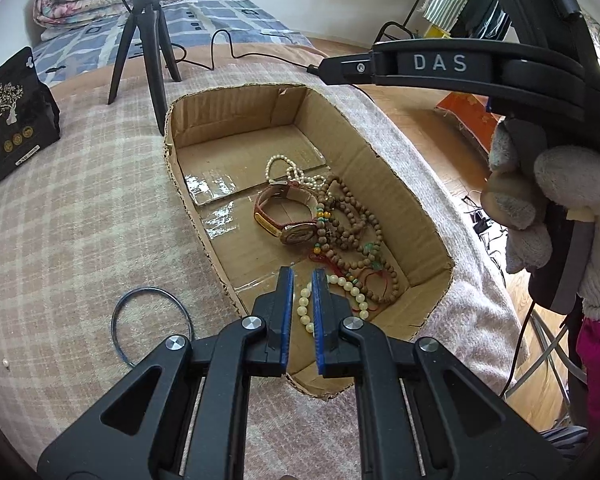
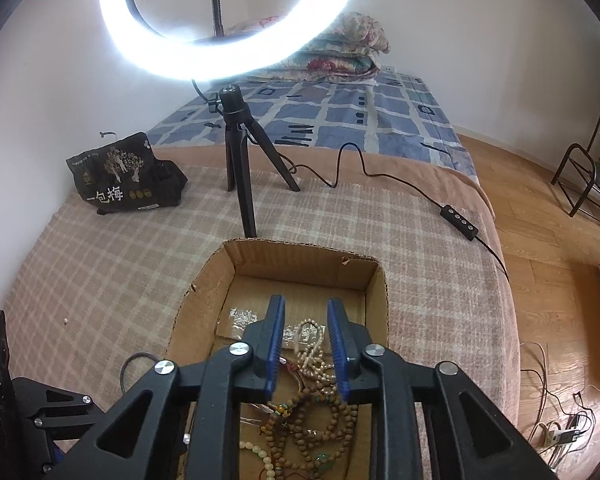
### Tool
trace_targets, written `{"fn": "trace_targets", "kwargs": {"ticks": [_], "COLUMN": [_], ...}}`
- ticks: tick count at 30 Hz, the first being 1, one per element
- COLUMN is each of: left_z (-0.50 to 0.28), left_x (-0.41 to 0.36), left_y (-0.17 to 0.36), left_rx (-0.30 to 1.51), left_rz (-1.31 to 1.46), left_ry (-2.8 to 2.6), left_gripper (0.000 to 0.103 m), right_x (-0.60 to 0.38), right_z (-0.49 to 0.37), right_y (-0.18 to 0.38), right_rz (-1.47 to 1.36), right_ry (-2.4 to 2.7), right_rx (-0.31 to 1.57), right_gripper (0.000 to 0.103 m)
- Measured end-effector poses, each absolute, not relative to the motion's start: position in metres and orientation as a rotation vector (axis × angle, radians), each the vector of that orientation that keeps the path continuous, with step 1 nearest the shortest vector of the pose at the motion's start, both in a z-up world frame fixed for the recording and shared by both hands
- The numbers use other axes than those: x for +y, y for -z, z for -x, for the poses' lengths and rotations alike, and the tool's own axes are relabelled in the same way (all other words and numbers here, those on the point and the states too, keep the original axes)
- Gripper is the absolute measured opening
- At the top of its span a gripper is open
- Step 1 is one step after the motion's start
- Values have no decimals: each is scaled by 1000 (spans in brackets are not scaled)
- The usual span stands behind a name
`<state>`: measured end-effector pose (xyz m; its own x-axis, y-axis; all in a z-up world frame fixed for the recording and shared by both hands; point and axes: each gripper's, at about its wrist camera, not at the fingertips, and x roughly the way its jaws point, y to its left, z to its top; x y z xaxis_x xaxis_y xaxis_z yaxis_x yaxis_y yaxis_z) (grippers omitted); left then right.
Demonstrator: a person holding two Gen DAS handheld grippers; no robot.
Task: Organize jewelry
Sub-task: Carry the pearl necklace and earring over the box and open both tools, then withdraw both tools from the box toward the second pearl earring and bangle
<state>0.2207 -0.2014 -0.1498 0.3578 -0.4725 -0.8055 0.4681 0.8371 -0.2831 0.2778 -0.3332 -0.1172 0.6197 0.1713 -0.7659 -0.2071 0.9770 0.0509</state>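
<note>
Wooden bead strands (image 1: 350, 226), corrugated cardboard box (image 1: 404, 184), plaid blanket (image 1: 80, 216)

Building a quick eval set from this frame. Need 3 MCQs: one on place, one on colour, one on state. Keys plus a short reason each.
1. Where does the dark thin bangle lie?
A. Inside the cardboard box
B. On the checked blanket, outside the box
C. On the floor

2. What colour are the pads of the left gripper?
A. Blue
B. Red
C. White

3. How is the right gripper?
A. Shut on the wooden beads
B. Shut on nothing
C. Open, holding nothing

Key: 1 B, it rests on the checked blanket beside the cardboard box. 2 A, both pads are blue. 3 C, a clear gap shows between the fingers above the wooden beads.
</note>
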Motion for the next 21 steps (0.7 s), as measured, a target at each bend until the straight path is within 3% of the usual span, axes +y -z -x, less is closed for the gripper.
{"fn": "trace_targets", "kwargs": {"ticks": [2,4,6,12,18,21], "left_z": [-220,-218,-215,-203,-192,-186], "left_x": [-200,-196,-193,-177,-145,-123], "left_y": [149,148,145,133,119,114], "left_rx": [1041,1037,1031,1009,992,978], "left_rz": [4,7,7,12,35,30], "left_ry": [605,604,602,594,580,554], "left_gripper": [12,25,26,26,26,26], "right_x": [-333,-333,-334,-333,-330,-324], "right_z": [-275,-272,-268,-250,-223,-209], "right_y": [116,115,113,100,83,77], "right_rz": [42,35,26,-8,-34,-25], "right_ry": [-214,-205,-194,-165,-97,-57], "right_rx": [875,869,858,833,779,743], "right_gripper": [30,41,58,81,99,103]}}
